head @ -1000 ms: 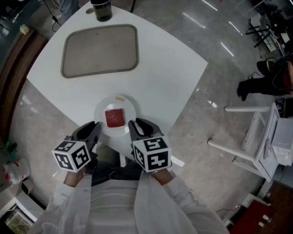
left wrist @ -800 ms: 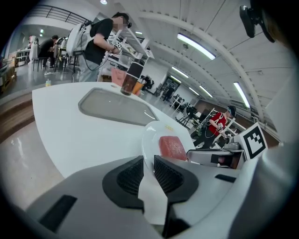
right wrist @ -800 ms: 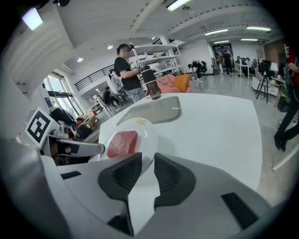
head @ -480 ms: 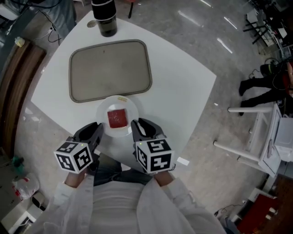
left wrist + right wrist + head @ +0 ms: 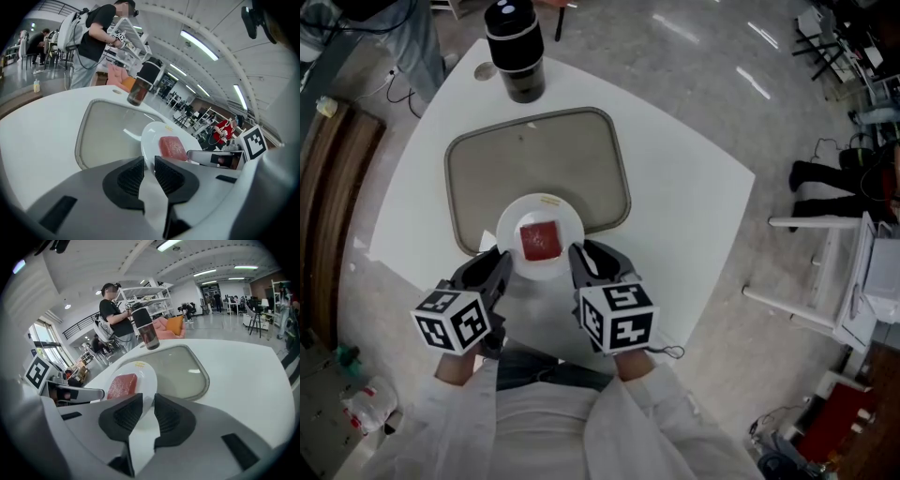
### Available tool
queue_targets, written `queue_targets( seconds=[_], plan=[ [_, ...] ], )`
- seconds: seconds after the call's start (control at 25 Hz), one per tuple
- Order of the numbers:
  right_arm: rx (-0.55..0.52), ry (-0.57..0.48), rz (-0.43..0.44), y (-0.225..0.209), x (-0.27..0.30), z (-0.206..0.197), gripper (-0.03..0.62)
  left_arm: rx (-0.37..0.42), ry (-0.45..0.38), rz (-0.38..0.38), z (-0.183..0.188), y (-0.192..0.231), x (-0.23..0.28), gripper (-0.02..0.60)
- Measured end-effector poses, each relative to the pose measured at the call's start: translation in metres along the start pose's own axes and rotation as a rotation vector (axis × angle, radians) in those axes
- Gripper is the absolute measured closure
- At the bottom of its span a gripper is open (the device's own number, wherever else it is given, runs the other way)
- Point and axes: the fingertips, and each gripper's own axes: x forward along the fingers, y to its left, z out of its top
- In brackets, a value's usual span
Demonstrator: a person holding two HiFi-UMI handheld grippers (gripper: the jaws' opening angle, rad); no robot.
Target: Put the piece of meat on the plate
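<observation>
At the lower middle of the head view, the white plate [image 5: 508,228] is held between both grippers, overlapping the near edge of the grey tray [image 5: 534,155] on the white table [image 5: 684,202]. At the plate's centre lies the red piece of meat [image 5: 538,241]. On the plate's left side, the left gripper [image 5: 499,266] pinches the rim; in its own view the jaws stand close together with the thin rim clamped between their pads. On the plate's right side, the right gripper [image 5: 579,260] has the opposite rim between its jaws, which have just been closing and press on it. A dark tumbler [image 5: 516,47] stands at the frame's top, beyond the tray.
</observation>
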Motion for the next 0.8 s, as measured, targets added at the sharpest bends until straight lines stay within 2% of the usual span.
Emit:
queue_targets(
  seconds=[0.36, 0.8],
  plan=[
    [-0.006, 0.002, -0.021, -0.007, 0.047, 0.038, 0.507, 0.02, 0.007, -0.014, 0.044, 0.031, 0.031, 0.506],
    [0.013, 0.021, -0.031, -0.021, 0.086, 0.064, 0.507, 0.05, 0.049, -0.023, 0.073, 0.053, 0.064, 0.505]
  ],
)
